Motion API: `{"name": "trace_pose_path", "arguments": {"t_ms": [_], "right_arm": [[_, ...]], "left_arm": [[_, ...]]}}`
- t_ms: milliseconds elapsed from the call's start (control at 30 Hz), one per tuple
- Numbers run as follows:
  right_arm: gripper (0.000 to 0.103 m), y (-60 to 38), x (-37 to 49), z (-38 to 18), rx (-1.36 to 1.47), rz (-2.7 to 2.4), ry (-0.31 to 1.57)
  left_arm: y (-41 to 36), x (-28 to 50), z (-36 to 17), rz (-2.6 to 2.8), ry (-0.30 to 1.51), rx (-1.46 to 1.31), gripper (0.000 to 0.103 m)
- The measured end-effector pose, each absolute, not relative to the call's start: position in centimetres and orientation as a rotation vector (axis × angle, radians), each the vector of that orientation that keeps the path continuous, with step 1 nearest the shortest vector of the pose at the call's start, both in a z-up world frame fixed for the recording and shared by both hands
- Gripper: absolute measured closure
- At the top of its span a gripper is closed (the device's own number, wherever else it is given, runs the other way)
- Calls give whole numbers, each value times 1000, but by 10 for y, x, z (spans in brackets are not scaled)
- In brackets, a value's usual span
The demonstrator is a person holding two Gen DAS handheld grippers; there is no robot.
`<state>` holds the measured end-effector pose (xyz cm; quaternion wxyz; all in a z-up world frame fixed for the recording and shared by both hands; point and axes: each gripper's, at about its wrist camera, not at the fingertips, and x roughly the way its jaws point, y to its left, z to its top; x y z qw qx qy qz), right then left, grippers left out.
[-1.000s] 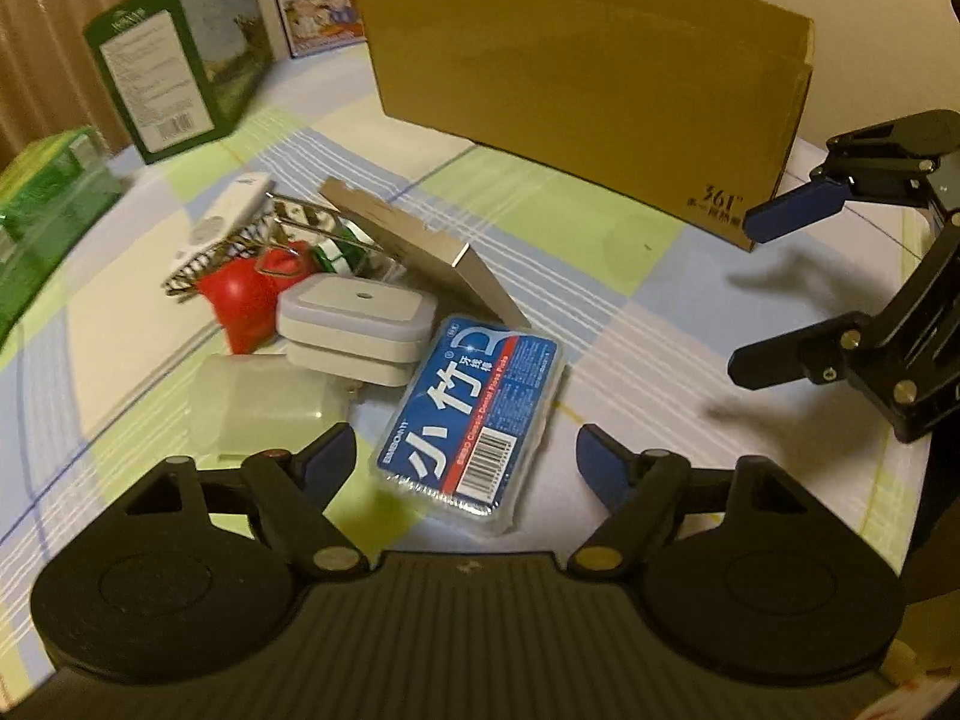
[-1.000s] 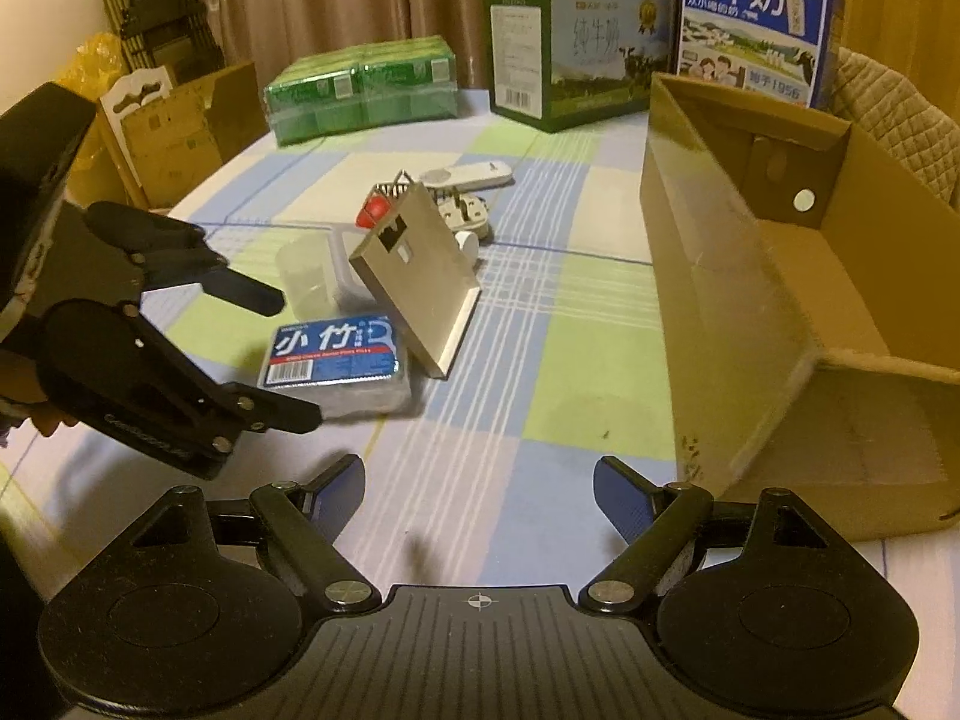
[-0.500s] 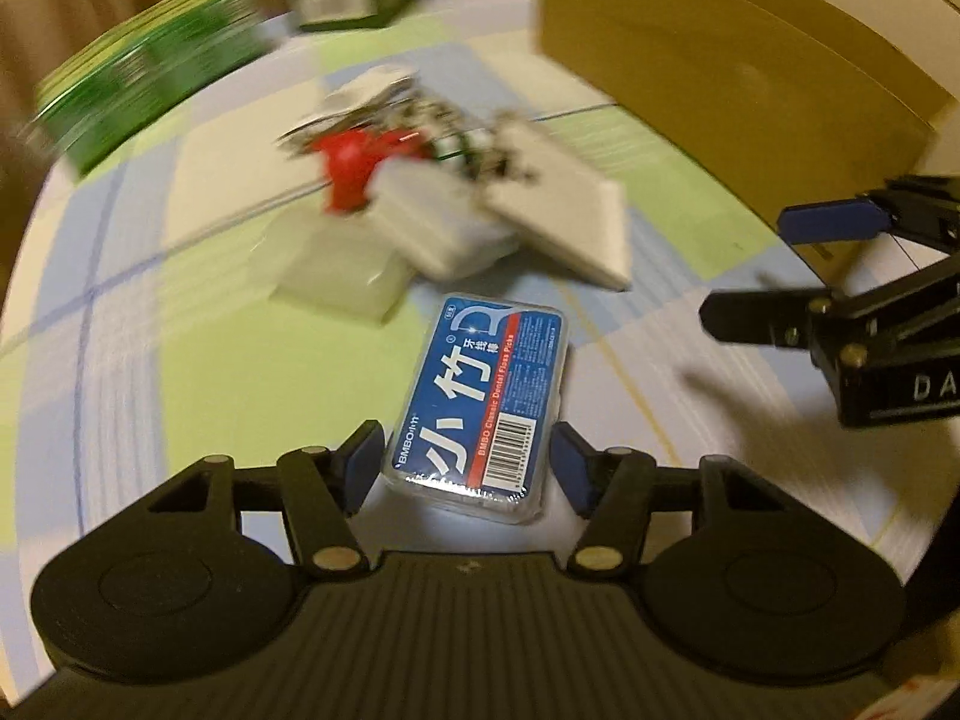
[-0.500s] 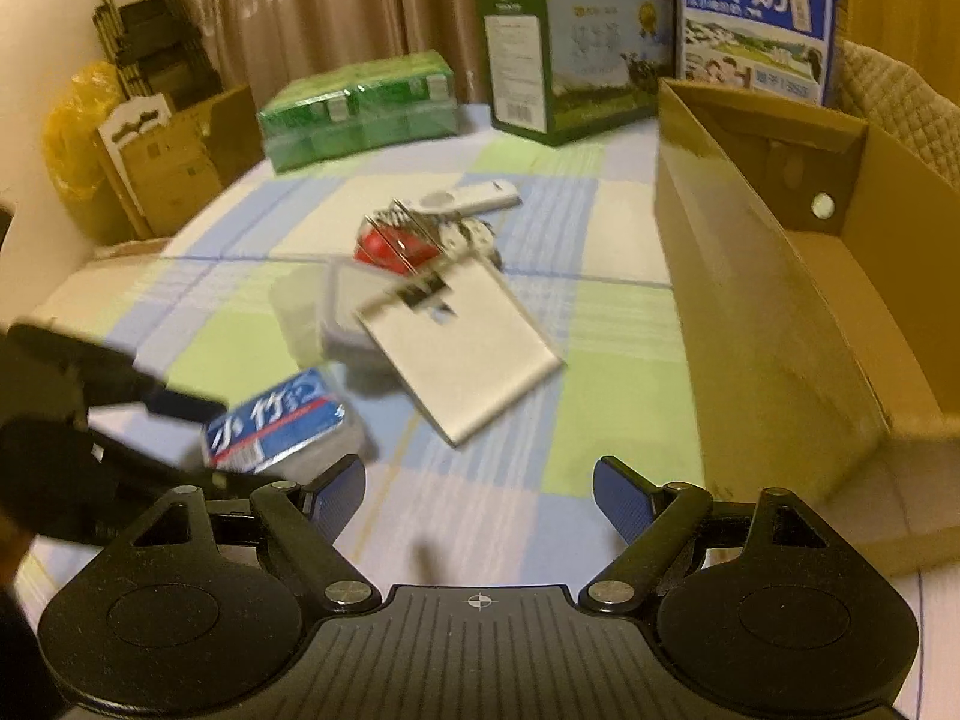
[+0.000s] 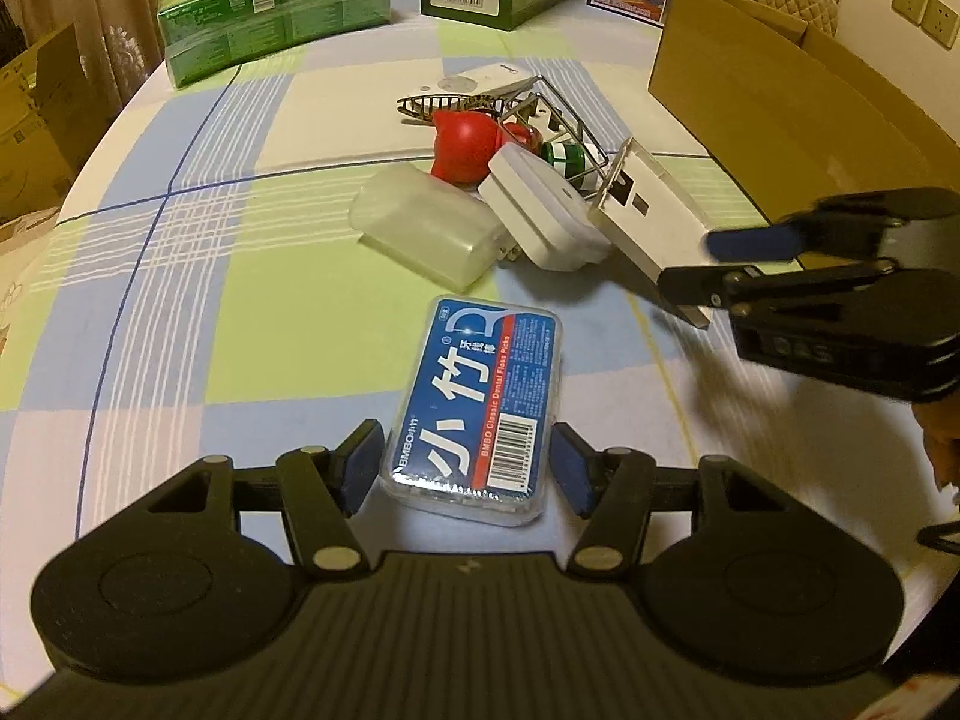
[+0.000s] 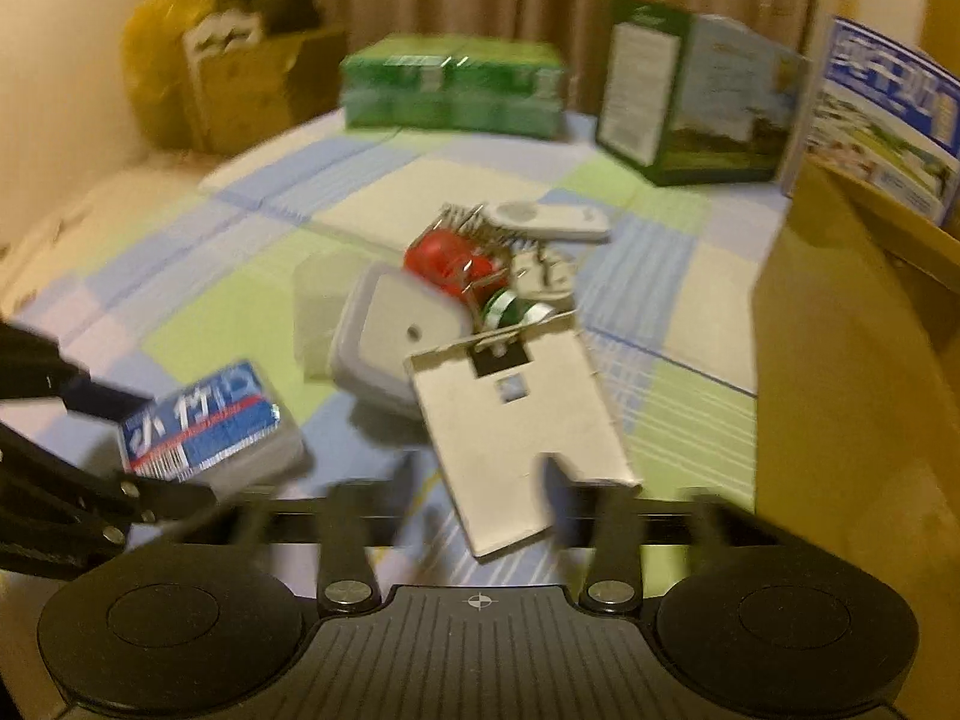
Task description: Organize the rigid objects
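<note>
A blue-labelled floss pick box (image 5: 474,384) lies flat on the checked tablecloth. My left gripper (image 5: 467,471) is shut on its near end, one blue pad against each long side. To its right, a flat white plate (image 5: 654,210) leans on a wire rack (image 5: 456,102). My right gripper (image 5: 699,267) has come in from the right and is shut on the plate's near end. In the blurred right wrist view the plate (image 6: 516,420) runs down between the fingers of the right gripper (image 6: 480,480), and the floss box (image 6: 204,420) sits at the left.
A small pile holds a white rounded case (image 5: 540,204), a translucent box (image 5: 426,228), a red object (image 5: 465,144) and a white remote (image 5: 474,81). An open cardboard box (image 5: 780,120) stands at the right. Green packs (image 5: 270,6) and cartons line the far edge.
My left gripper rolled and narrowed its jaws onto the floss box. My right gripper moved in to the white plate and shut on its end; the plate now lies flatter.
</note>
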<state>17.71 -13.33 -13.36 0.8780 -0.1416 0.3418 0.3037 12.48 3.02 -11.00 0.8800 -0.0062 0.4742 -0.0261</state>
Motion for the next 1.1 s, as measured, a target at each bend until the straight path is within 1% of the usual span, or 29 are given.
{"name": "trace_pose_path", "arguments": {"t_ms": [33, 67, 100, 133, 300, 433, 500, 533, 567, 600, 633, 700, 833, 967, 1100], "right_arm": [[90, -130, 177, -137, -317, 639, 712], [93, -127, 177, -140, -334, 648, 711], [101, -125, 176, -142, -350, 654, 712], [103, -125, 174, -144, -359, 658, 711], [103, -132, 159, -144, -386, 676, 754], [103, -150, 140, -140, -292, 678, 864], [103, -156, 130, -138, -269, 678, 864], [89, -160, 125, -137, -270, 669, 851], [73, -163, 121, -135, -278, 648, 835], [30, -165, 119, -134, -291, 623, 822], [10, -166, 115, -133, -299, 610, 802], [10, -172, 113, -131, -298, 611, 734], [10, -168, 125, -136, -347, 587, 733], [10, -156, 143, -147, -409, 570, 752], [10, -150, 160, -157, -404, 550, 805]], "left_arm": [[30, 123, -111, -52, 988, -14, 48], [29, 122, -111, -52, 988, -13, 48], [28, 122, -112, -54, 988, -12, 48], [27, 122, -112, -56, 988, -15, 47], [26, 122, -113, -65, 984, -17, 46], [27, 120, -112, -70, 978, -33, 44], [26, 118, -111, -70, 974, -35, 43], [26, 118, -111, -71, 972, -36, 43], [26, 117, -110, -71, 970, -37, 42], [26, 116, -110, -71, 967, -36, 42], [26, 116, -110, -69, 964, -34, 40], [26, 115, -110, -64, 960, -36, 39], [27, 116, -110, -64, 955, -50, 38], [27, 117, -110, -74, 950, -51, 37], [26, 117, -109, -80, 936, -45, 34]]}}
